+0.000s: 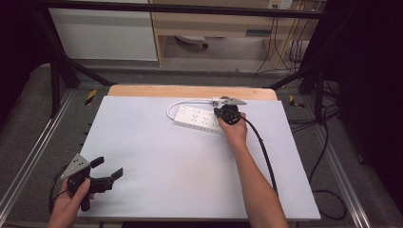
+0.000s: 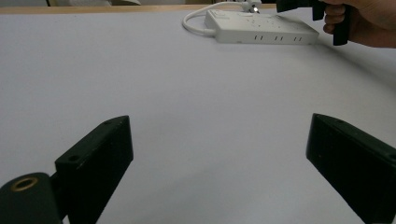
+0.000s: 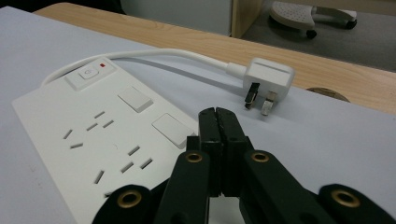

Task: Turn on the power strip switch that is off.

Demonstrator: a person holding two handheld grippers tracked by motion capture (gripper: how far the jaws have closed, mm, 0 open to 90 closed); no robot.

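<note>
Right black two-jaw gripper [image 1: 223, 108] far right of centre, over far end of white rectangular plastic power strip [image 1: 198, 118]. Jaws pressed together, nothing between, tips [image 3: 218, 122] just over strip's edge beside square white rocker switches [image 3: 135, 98]. Cannot tell if touching the strip. Right hand [image 1: 234, 129] wrapped round handle, forearm running back to near edge, black cable [image 1: 264, 153] trailing alongside.

Power strip lying flat on pale lilac sheet-covered table [image 1: 157, 161], far side, slightly right of centre, long axis roughly left-right. Round power button with small red lamp [image 3: 88, 72] at its left end in right gripper view. White round cord [image 1: 173, 108] looping from strip's left end round the far side, ending in white square three-pin plug [image 3: 268, 79] lying loose on the sheet just beyond jaw tips, pins [image 3: 253, 93] facing the gripper. Plug apart from jaws, near bare wooden table edge [image 1: 190, 91].

Left black two-jaw gripper [image 1: 107, 170] near left corner, held by left hand [image 1: 71, 199], grey three-cornered plate [image 1: 76, 166] on top. Jaws spread wide, empty, bare sheet between them [image 2: 219, 154]. Well apart from the strip; open tabletop between, nothing blocking.

Around: black metal frame rails [image 1: 62, 61], cables on grey floor right [image 1: 328, 142], wooden cabinet [image 1: 209, 23] beyond, wheeled base [image 3: 308, 14] on floor behind.
</note>
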